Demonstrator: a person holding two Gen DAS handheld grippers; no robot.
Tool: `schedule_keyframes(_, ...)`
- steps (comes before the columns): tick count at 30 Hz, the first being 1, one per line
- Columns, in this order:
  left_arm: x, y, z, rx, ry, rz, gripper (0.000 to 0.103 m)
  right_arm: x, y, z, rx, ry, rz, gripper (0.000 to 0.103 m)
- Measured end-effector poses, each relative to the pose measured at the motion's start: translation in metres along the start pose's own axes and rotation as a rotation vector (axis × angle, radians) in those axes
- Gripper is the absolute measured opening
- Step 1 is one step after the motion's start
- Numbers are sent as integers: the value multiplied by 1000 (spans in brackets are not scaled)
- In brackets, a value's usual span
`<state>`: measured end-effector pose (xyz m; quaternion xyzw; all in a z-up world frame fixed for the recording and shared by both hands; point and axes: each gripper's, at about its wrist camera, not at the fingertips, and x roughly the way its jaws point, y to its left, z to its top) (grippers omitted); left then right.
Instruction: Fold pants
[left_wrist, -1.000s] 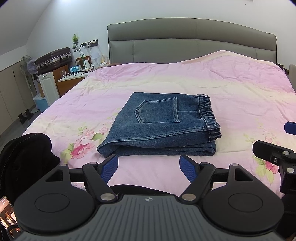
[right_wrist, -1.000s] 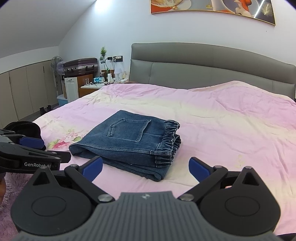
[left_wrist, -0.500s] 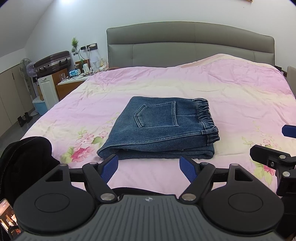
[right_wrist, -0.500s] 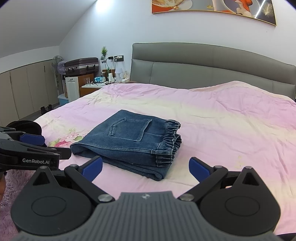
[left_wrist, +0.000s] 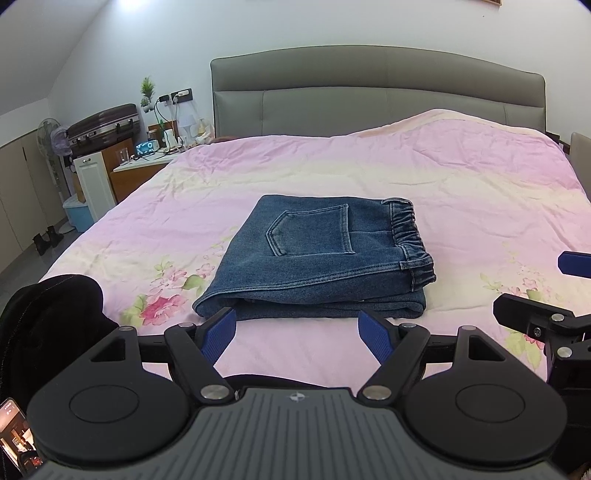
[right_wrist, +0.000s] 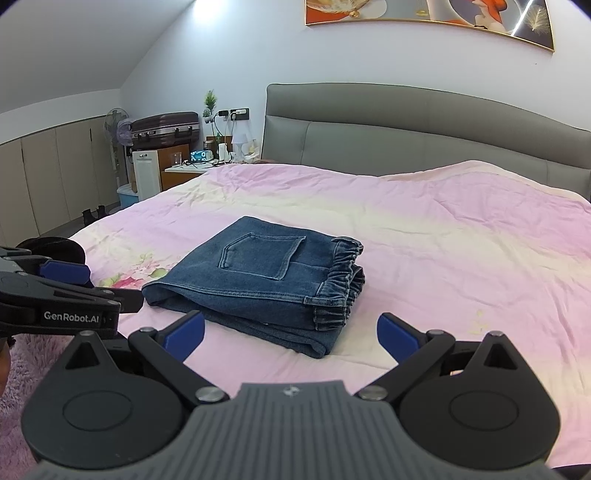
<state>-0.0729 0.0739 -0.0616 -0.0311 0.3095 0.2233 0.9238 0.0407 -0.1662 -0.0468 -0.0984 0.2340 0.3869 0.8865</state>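
Blue denim pants (left_wrist: 317, 258) lie folded into a compact rectangle on the pink floral bedspread (left_wrist: 461, 192), back pocket up and elastic waistband to the right. They also show in the right wrist view (right_wrist: 266, 284). My left gripper (left_wrist: 298, 334) is open and empty, just short of the pants' near edge. My right gripper (right_wrist: 291, 336) is open and empty, near the pants' front right corner. The right gripper's side shows at the right edge of the left wrist view (left_wrist: 546, 325); the left gripper shows at the left of the right wrist view (right_wrist: 74, 291).
A grey padded headboard (left_wrist: 369, 96) stands at the far end of the bed. A nightstand (left_wrist: 136, 177) with small items, a suitcase (left_wrist: 105, 125) and a fan stand to the left. A black garment (left_wrist: 48, 325) lies at the bed's near left.
Both grippers have drawn back and tilted slightly, so the folded pants sit lower in each view. The pants have not moved. Both grippers stay open.
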Motion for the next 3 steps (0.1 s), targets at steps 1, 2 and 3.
schedule_keyframes(1,0,0,0,0,-2,-2,88,0,0,0,0,1,1,96)
schedule_keyframes(2,-1,0,0,1,-4,-2,88,0,0,0,-1,1,3,96)
schedule_keyframes(3,-1,0,0,2,-4,-1,88,0,0,-1,-2,2,5,96)
